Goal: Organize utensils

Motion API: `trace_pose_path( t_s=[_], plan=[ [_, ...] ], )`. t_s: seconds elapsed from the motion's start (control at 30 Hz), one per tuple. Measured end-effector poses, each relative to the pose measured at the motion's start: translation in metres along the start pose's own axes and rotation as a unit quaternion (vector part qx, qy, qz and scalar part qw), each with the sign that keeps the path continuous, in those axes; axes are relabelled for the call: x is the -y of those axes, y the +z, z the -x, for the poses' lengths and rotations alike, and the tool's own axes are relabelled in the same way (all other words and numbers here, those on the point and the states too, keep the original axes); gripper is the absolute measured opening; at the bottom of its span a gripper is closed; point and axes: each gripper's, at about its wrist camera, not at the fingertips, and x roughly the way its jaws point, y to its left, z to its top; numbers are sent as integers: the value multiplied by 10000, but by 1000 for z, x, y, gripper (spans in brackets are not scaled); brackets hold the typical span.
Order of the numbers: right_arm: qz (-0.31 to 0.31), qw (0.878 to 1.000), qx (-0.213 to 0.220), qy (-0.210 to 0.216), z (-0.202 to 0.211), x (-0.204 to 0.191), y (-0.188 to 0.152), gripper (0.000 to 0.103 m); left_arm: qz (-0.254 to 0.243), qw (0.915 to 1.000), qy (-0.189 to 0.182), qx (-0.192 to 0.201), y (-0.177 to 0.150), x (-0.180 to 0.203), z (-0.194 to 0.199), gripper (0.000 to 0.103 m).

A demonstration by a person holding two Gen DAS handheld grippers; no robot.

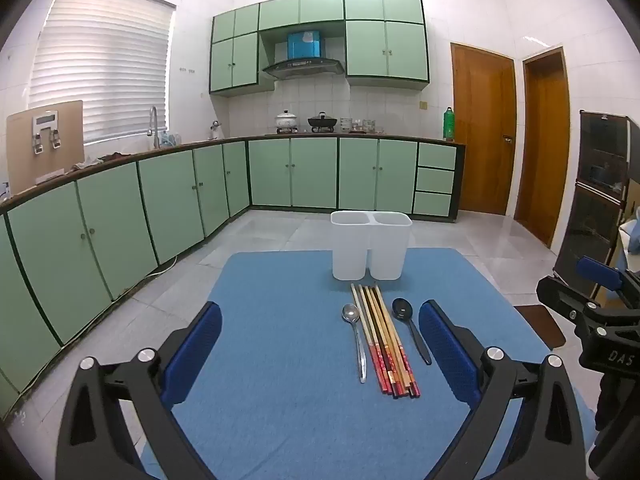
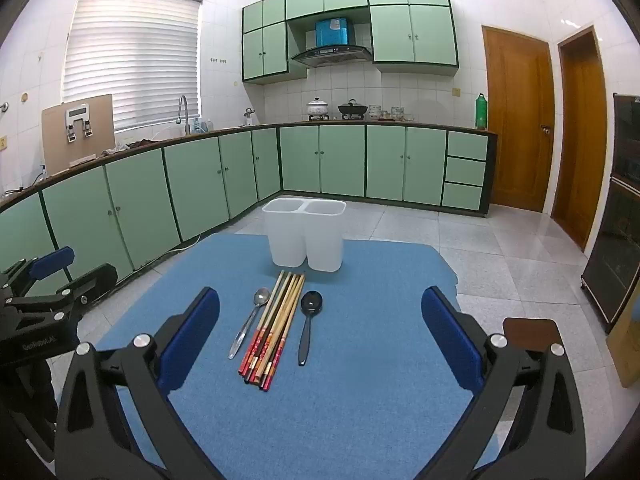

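A white two-compartment utensil holder [image 1: 370, 245] [image 2: 305, 238] stands upright at the far side of a blue mat [image 1: 280, 380] [image 2: 360, 360]. In front of it lie a metal spoon [image 1: 356, 338] [image 2: 250, 322], a bundle of several chopsticks [image 1: 384, 340] [image 2: 274, 326] and a black spoon [image 1: 410, 328] [image 2: 309, 322]. My left gripper [image 1: 320, 344] is open and empty above the mat, short of the utensils. My right gripper [image 2: 320, 332] is open and empty, the utensils lying between its fingers and ahead. Each gripper shows at the other view's edge.
Green kitchen cabinets [image 1: 120, 224] [image 2: 160, 192] run along the left and back. Wooden doors [image 1: 484, 132] [image 2: 518, 120] stand at the right. A dark cabinet [image 1: 600, 200] [image 2: 616, 240] is at the far right. A brown stool top [image 2: 530, 330] sits beside the mat. Tiled floor surrounds the table.
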Motion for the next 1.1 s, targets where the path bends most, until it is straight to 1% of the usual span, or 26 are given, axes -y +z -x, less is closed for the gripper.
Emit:
trace_pose_path(
  t_s=[0.4,0.63,0.97,1.0,1.1],
  plan=[
    [0,10000,2,5,0,0,0,98,5,10000,47,5,-2,-9,1,97],
    [-3,10000,-4,7,0,-1,0,98,9,9999,102,9,-2,-4,-1,97],
    [-4,10000,-9,11,0,-1,0,98,0,9999,119,6,-4,-9,-5,97],
    [0,10000,-14,13,0,-1,0,98,-1,9999,113,19,-2,-4,-1,97],
    [-4,10000,-13,12,0,-1,0,98,1,9999,116,10,-2,-4,-1,97]
  ],
)
